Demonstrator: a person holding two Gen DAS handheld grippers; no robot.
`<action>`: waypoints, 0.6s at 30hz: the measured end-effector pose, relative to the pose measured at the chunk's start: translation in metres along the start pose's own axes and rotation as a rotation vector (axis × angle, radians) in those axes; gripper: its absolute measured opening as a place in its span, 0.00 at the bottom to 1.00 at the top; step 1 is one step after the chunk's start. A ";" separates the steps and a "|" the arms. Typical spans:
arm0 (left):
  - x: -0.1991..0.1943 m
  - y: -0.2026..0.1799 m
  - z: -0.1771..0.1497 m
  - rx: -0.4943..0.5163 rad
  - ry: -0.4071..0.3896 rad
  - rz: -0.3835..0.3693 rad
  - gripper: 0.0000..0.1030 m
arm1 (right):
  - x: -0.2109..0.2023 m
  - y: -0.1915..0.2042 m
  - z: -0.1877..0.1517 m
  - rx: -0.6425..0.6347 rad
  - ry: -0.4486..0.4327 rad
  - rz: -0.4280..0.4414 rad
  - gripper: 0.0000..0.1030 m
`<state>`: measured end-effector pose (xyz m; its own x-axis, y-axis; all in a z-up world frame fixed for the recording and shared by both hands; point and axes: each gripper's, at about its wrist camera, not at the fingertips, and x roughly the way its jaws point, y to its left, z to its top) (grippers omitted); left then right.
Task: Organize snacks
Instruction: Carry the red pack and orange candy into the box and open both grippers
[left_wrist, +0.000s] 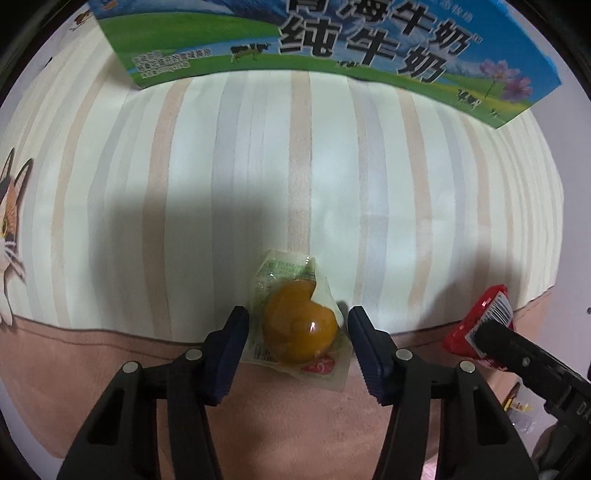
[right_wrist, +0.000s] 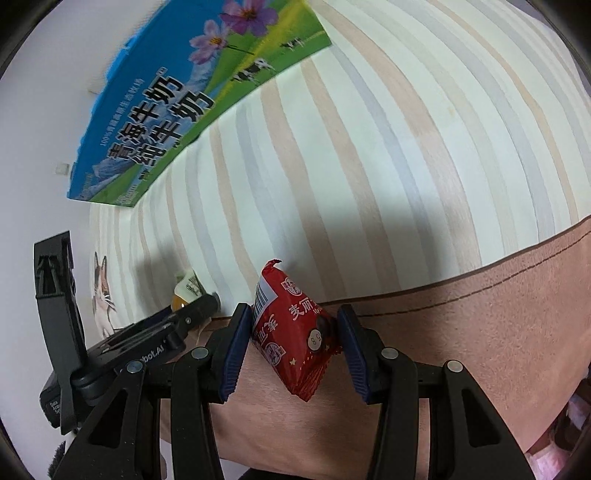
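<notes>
The left tongs (left_wrist: 295, 347) straddle a clear-wrapped orange snack (left_wrist: 299, 325) lying on the striped bedspread (left_wrist: 332, 166) near its pink border; whether the pads press the wrapper is unclear. The right tongs (right_wrist: 291, 349) grip a red snack packet (right_wrist: 291, 332). A milk carton box (left_wrist: 332, 48) is cut off at the top.

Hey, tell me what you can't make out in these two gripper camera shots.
- Milk box: top cut off by the left wrist view's edge.
- Orange snack: mostly hidden behind the left gripper in the right wrist view.
- Red packet: partly covered by the right gripper in the left wrist view.
</notes>
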<state>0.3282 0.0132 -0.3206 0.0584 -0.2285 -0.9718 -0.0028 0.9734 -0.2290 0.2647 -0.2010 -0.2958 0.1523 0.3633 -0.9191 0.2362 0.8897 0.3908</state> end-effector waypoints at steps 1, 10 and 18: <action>-0.006 0.000 -0.001 0.000 -0.006 -0.002 0.51 | 0.000 0.003 0.001 -0.003 -0.003 0.004 0.49; -0.060 0.001 0.005 -0.012 -0.092 -0.054 0.39 | -0.036 0.013 0.006 -0.037 -0.053 0.056 0.49; -0.117 0.012 0.026 -0.051 -0.160 -0.143 0.39 | -0.065 0.033 0.013 -0.071 -0.088 0.118 0.49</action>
<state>0.3477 0.0522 -0.2080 0.2191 -0.3544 -0.9090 -0.0335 0.9284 -0.3701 0.2752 -0.1987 -0.2223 0.2596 0.4433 -0.8579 0.1438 0.8608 0.4883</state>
